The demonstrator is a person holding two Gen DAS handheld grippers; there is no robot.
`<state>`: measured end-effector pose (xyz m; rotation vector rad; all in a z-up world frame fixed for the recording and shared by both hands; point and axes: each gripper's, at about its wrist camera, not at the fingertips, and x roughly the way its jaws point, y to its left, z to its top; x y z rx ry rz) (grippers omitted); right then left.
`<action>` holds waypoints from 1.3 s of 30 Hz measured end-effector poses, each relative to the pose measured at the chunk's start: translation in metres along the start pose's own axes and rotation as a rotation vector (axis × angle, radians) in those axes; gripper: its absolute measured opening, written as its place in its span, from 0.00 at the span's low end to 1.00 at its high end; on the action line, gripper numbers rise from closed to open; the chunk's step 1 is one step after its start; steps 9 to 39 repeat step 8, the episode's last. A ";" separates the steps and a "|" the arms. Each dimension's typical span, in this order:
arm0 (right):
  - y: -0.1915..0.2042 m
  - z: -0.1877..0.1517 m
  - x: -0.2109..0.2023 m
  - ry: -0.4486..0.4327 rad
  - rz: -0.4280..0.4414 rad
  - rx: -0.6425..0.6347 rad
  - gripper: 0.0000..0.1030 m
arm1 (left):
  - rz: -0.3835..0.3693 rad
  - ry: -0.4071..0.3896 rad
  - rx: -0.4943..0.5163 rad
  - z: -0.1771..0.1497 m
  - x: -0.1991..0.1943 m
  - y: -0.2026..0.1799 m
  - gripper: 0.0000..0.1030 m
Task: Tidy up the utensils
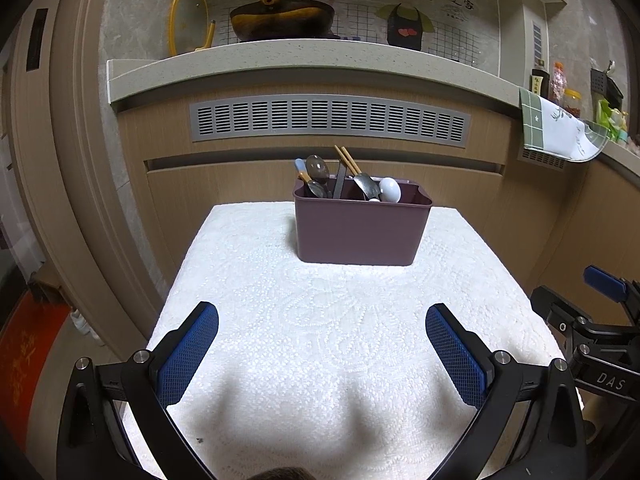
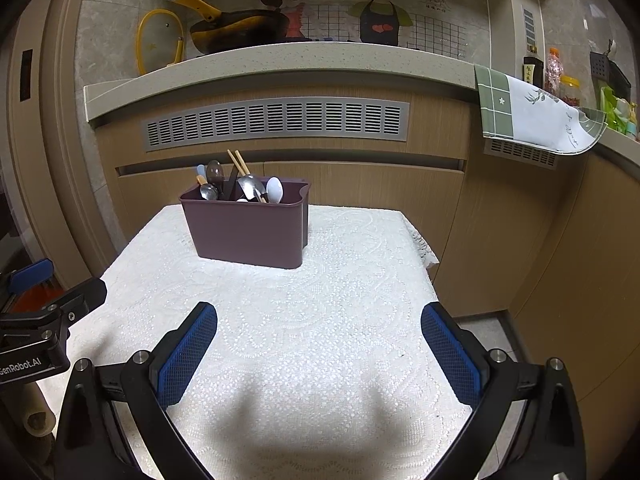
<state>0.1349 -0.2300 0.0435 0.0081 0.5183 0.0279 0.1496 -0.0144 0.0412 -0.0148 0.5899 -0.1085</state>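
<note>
A dark purple utensil bin (image 1: 362,232) stands at the far middle of a table under a white lace cloth (image 1: 320,340). In it stand metal spoons (image 1: 318,168), a white spoon (image 1: 390,190), wooden chopsticks (image 1: 347,160) and a dark utensil. The bin also shows in the right wrist view (image 2: 248,228), far left of centre, with the spoons (image 2: 214,174) and chopsticks (image 2: 239,162). My left gripper (image 1: 322,320) is open and empty above the near cloth. My right gripper (image 2: 319,318) is open and empty too. Each shows at the other view's edge.
A kitchen counter (image 1: 280,56) with a vent grille (image 1: 328,118) runs behind the table. On it are a black pan with a yellow handle (image 1: 280,20), a yellow-rimmed lid (image 1: 188,20) and a hanging green-white towel (image 1: 560,128). Bottles (image 1: 556,84) stand at the right. Cabinets border the table's right (image 2: 520,240).
</note>
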 end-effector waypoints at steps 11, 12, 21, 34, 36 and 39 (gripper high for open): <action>-0.001 -0.001 0.000 -0.001 0.000 0.002 0.99 | 0.014 -0.015 0.007 -0.002 -0.002 -0.001 1.00; -0.001 -0.001 0.000 -0.001 0.000 0.002 0.99 | 0.014 -0.015 0.007 -0.002 -0.002 -0.001 1.00; -0.001 -0.001 0.000 -0.001 0.000 0.002 0.99 | 0.014 -0.015 0.007 -0.002 -0.002 -0.001 1.00; -0.001 -0.001 0.000 -0.001 0.000 0.002 0.99 | 0.014 -0.015 0.007 -0.002 -0.002 -0.001 1.00; -0.001 -0.001 0.000 -0.001 0.000 0.002 0.99 | 0.014 -0.015 0.007 -0.002 -0.002 -0.001 1.00; -0.001 -0.001 0.000 -0.001 0.000 0.002 0.99 | 0.014 -0.015 0.007 -0.002 -0.002 -0.001 1.00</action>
